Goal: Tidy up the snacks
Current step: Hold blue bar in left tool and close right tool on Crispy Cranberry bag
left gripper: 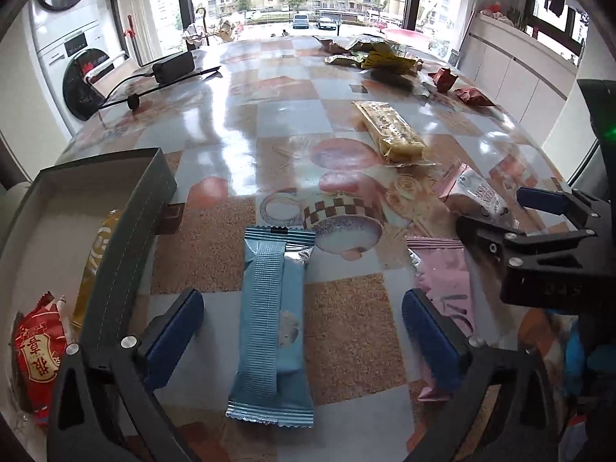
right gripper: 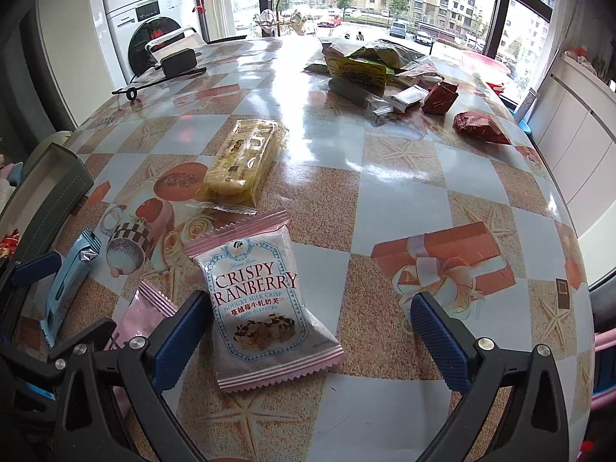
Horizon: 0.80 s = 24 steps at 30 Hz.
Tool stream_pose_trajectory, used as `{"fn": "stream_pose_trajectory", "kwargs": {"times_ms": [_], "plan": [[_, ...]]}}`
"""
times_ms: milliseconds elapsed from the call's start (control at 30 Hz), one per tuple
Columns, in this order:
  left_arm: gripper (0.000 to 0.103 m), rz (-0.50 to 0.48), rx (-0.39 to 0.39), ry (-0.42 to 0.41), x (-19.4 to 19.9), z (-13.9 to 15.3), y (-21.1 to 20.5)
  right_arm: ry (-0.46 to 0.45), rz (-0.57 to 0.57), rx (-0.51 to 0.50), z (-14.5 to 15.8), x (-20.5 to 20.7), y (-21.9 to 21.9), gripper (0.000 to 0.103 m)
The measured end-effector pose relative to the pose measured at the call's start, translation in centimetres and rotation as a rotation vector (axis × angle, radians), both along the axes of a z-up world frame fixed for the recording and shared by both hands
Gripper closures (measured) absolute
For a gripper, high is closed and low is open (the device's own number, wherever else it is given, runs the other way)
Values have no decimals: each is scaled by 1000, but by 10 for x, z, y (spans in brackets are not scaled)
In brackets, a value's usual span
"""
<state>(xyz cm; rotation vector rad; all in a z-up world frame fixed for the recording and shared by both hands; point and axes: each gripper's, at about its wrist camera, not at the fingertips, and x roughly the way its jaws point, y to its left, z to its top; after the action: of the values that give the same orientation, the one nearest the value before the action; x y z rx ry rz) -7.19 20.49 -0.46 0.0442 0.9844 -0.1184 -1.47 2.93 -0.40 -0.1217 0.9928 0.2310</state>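
Observation:
My left gripper stands open over a light blue snack bar that lies flat on the table between its blue pads without touching them. A grey open box at the left holds a red packet and a yellow bar. A pink foil packet lies by the right pad. My right gripper is open around a pink-edged cranberry nougat packet, which rests on the table close to the left pad. A yellow cracker pack lies beyond it.
A heap of mixed snack bags and two dark red packets sit at the far right of the patterned table. A black power adapter with its cable lies far left. A washing machine stands behind the table.

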Motion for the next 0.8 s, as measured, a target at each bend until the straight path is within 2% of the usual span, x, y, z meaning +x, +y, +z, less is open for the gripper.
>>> {"fn": "stream_pose_trajectory", "kwargs": {"times_ms": [800], "plan": [[0, 19, -1, -33, -6, -1, -1, -1, 3, 0, 0, 1, 0, 0]]}}
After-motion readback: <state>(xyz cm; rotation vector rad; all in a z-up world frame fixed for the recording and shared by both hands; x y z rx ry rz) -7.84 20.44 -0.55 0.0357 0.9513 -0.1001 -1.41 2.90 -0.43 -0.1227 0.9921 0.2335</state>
